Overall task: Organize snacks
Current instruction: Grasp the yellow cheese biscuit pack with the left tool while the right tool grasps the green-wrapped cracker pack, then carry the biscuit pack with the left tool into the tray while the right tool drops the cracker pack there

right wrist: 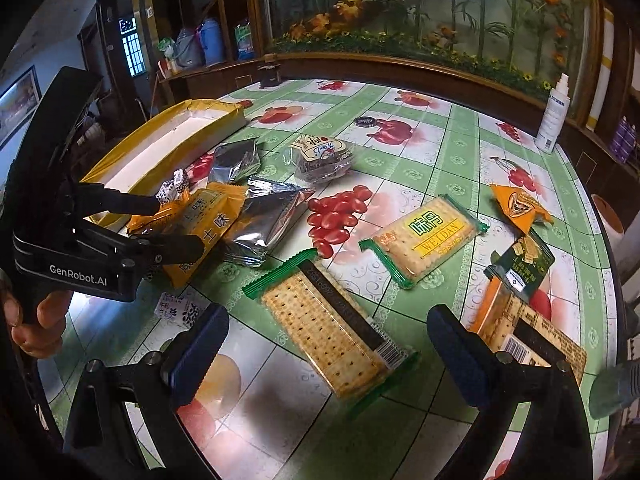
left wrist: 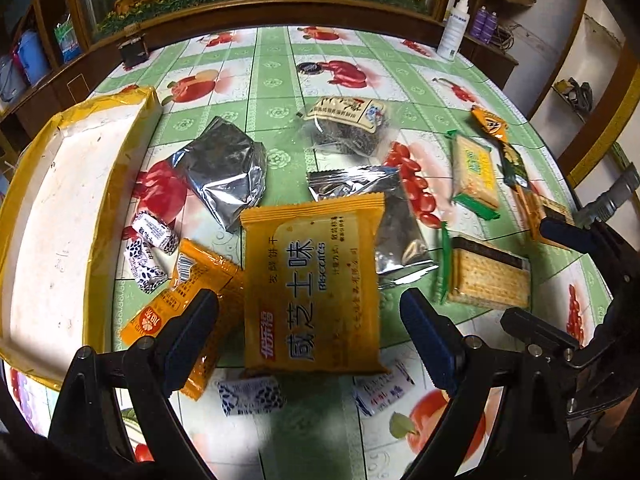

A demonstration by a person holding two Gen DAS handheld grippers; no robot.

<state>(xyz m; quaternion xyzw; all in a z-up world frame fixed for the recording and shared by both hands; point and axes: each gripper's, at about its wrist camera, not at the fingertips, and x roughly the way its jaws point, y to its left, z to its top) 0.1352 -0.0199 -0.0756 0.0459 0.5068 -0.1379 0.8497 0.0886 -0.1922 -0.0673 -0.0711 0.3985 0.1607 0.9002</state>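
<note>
Left wrist view: left gripper (left wrist: 308,316) released around orange flat biscuit packet (left wrist: 314,292), centre frame | right gripper (right wrist: 328,332) released over clear-wrapped cracker pack (right wrist: 332,332)

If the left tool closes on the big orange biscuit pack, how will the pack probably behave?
The orange biscuit pack looks flat and glossy, so its film may slip between the pads of the left tool. It probably stays fairly stiff, as biscuits fill it, yet they may crack under hard squeezing. It partly rests on a silver foil pouch, which might shift.

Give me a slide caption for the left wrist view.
Open left gripper poised over an orange biscuit pack among scattered snacks, with a yellow-rimmed tray waiting beside them.
</note>
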